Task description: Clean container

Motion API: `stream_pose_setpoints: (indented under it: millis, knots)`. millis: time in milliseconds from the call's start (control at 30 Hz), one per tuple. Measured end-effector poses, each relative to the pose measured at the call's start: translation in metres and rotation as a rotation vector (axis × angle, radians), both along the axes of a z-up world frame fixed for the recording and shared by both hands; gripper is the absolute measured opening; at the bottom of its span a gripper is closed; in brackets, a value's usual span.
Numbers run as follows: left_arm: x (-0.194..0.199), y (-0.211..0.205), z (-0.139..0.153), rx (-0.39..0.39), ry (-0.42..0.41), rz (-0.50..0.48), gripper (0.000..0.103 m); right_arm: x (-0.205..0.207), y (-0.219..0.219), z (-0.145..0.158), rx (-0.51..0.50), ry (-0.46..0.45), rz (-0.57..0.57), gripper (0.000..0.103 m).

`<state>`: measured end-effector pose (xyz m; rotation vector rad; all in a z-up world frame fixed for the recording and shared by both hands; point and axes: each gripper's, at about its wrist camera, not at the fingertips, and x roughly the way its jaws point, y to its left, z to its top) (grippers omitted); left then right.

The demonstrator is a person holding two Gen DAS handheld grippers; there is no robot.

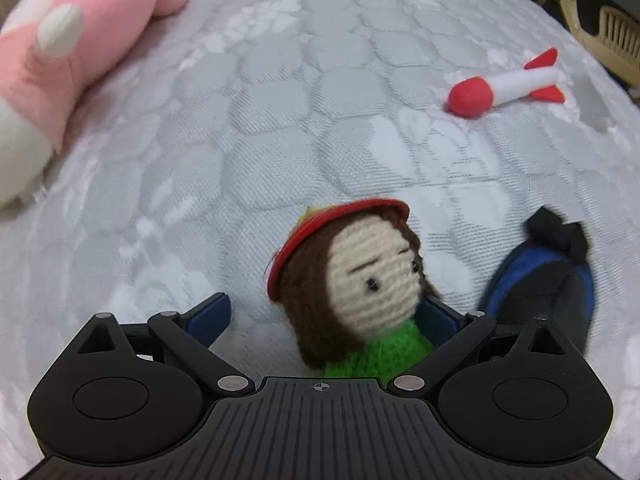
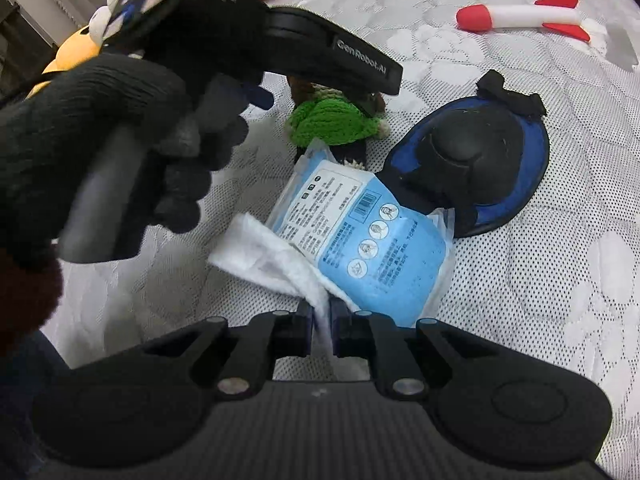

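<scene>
Lying on the quilted grey mattress (image 1: 320,120), a crocheted doll (image 1: 360,284) with brown hair, a red hat and a green top sits between the 2 blue-padded fingers of the left gripper (image 1: 324,320), whose jaws stand wide around its body; whether either pad touches the yarn cannot be told. In the right wrist view a black-gloved hand (image 2: 100,152) holds that left gripper over the doll. The right gripper (image 2: 320,320) is pinched narrow on a corner of a white cloth (image 2: 276,264), which trails out beside a light blue packet (image 2: 360,236) printed with text and round icons. The packet lies just on the near side of the doll, its far end touching the doll's legs. A blue and black pad (image 2: 472,160) lies just right of the doll, overlapping the packet's edge. A red and white toy rocket (image 1: 508,84) lies well beyond the doll, to its right. A pink plush (image 1: 80,40) lies far left of it. No container is identifiable in either view.
</scene>
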<state>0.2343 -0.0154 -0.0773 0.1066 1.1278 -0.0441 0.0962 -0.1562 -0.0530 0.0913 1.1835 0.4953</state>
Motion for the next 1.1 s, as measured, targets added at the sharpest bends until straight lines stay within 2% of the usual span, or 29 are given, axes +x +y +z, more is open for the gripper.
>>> stream_pose_setpoints:
  millis: [100, 167, 300, 400, 533, 600, 700, 833, 933, 967, 1033, 1067, 1100]
  knots:
    - [-0.013, 0.02, 0.011, 0.008, -0.016, -0.038, 0.101, 0.005, -0.004, 0.001, -0.016, -0.033, -0.033, 0.01]
    - [-0.029, 0.038, 0.024, 0.021, -0.038, -0.029, 0.101, 0.007, -0.006, 0.005, -0.006, -0.061, -0.047, 0.012]
    - [-0.055, 0.065, 0.041, 0.019, -0.033, -0.021, 0.1, 0.02, -0.004, 0.003, 0.038, -0.052, -0.068, 0.012]
    - [-0.071, 0.081, 0.044, -0.039, -0.019, 0.001, 0.1, 0.021, -0.005, 0.007, 0.004, -0.088, -0.098, 0.012]
    - [-0.079, 0.092, 0.034, -0.13, -0.001, 0.039, 0.1, 0.011, -0.026, 0.033, 0.128, -0.036, -0.12, 0.012]
    - [-0.081, 0.091, 0.032, -0.109, -0.014, 0.055, 0.1, 0.005, -0.04, 0.054, 0.104, -0.082, -0.134, 0.014]
    - [-0.092, 0.087, 0.048, -0.077, -0.092, 0.041, 0.1, 0.017, -0.061, 0.058, 0.054, -0.108, -0.189, 0.015]
    - [-0.125, 0.067, 0.073, -0.183, -0.162, -0.002, 0.1, 0.049, -0.083, 0.025, 0.063, -0.019, -0.3, 0.015]
    - [-0.15, 0.047, 0.073, -0.258, -0.165, -0.037, 0.1, 0.062, -0.077, 0.007, 0.072, -0.007, -0.28, 0.016]
    - [-0.153, 0.041, 0.069, -0.274, -0.15, -0.034, 0.1, 0.063, -0.073, 0.005, 0.049, -0.022, -0.265, 0.017]
    - [-0.155, 0.033, 0.06, -0.299, -0.115, -0.027, 0.1, 0.064, -0.063, 0.0, -0.006, -0.054, -0.233, 0.026]
    - [-0.154, 0.03, 0.055, -0.303, -0.094, -0.022, 0.1, 0.061, -0.061, 0.003, -0.032, -0.082, -0.23, 0.037]
    - [-0.153, 0.028, 0.051, -0.291, -0.09, -0.018, 0.1, 0.057, -0.06, 0.007, -0.058, -0.114, -0.231, 0.042]
